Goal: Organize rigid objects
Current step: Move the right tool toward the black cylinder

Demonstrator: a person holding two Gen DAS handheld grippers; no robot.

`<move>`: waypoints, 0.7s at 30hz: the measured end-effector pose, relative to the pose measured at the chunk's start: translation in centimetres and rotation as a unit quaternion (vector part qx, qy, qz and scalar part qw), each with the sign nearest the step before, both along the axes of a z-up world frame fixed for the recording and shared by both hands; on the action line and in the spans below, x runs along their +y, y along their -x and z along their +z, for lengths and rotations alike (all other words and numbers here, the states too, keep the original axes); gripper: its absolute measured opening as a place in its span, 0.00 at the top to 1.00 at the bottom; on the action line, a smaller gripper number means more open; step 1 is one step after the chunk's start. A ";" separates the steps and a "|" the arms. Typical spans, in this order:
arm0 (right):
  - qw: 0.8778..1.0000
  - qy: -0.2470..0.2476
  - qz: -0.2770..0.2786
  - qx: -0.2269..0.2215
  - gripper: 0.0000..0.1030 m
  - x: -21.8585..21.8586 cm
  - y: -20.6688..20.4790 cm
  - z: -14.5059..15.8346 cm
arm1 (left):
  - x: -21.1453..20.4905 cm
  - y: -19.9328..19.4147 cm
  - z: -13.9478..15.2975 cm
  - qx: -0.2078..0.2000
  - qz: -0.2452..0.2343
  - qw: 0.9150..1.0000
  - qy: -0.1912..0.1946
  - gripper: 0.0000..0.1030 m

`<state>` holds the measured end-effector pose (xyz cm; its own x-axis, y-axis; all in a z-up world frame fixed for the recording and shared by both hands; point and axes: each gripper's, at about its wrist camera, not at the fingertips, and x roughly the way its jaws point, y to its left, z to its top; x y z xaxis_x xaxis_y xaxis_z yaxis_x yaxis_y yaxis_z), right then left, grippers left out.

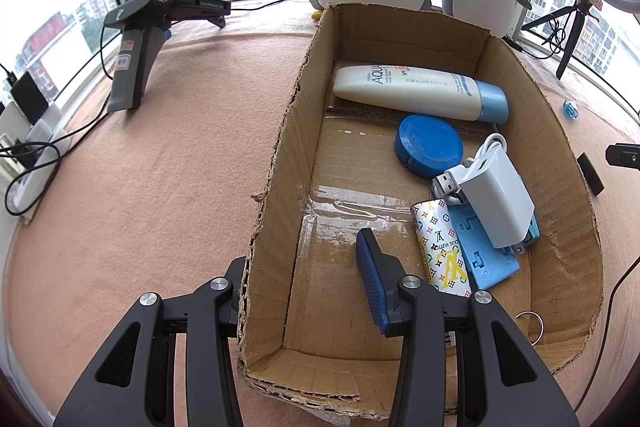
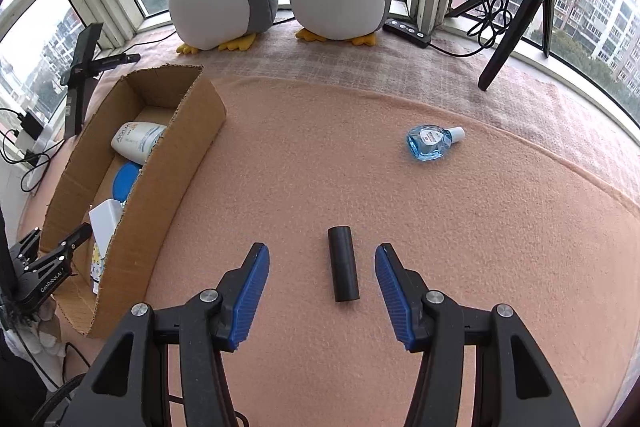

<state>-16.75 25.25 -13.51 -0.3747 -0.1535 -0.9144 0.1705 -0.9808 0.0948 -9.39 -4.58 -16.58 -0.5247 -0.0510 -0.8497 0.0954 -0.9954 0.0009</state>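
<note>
Black cylinder (image 2: 343,263) lies between my right gripper (image 2: 322,293)'s spread fingers, ready for pinching; my left gripper (image 1: 304,291) apparently straddles the cardboard box (image 1: 280,163)'s wall, steadying it, spread.

A short black matte cylinder (image 2: 343,263) lies flat on the peach blanket; a clear blue teardrop bottle (image 2: 431,141) lies at its one o'clock

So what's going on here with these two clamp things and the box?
Someone is tidying small items into a cardboard box. The right tool is open around a black cylinder lying on the blanket, not yet gripping it. The left tool straddles the box wall, open and empty. A small blue bottle is outside the box.
</note>
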 end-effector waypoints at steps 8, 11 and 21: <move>0.999 -0.021 0.008 -0.028 0.51 0.0 0.9 -2.5 | 0.0 0.0 0.0 0.000 0.000 1.000 0.000 0.59; 0.999 -0.026 0.010 -0.034 0.53 -0.2 1.2 -3.1 | 0.0 0.0 0.0 0.000 0.000 1.000 0.000 0.59; 0.998 -0.038 0.017 -0.055 0.71 -0.3 1.7 -4.3 | 0.0 0.0 0.0 0.000 0.000 1.000 0.000 0.59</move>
<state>-18.41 24.98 -17.86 -0.2674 -0.0923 -0.9592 0.1965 -0.9797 0.0395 -9.38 -4.53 -16.59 -0.5248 -0.0515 -0.8496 0.0956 -0.9954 0.0013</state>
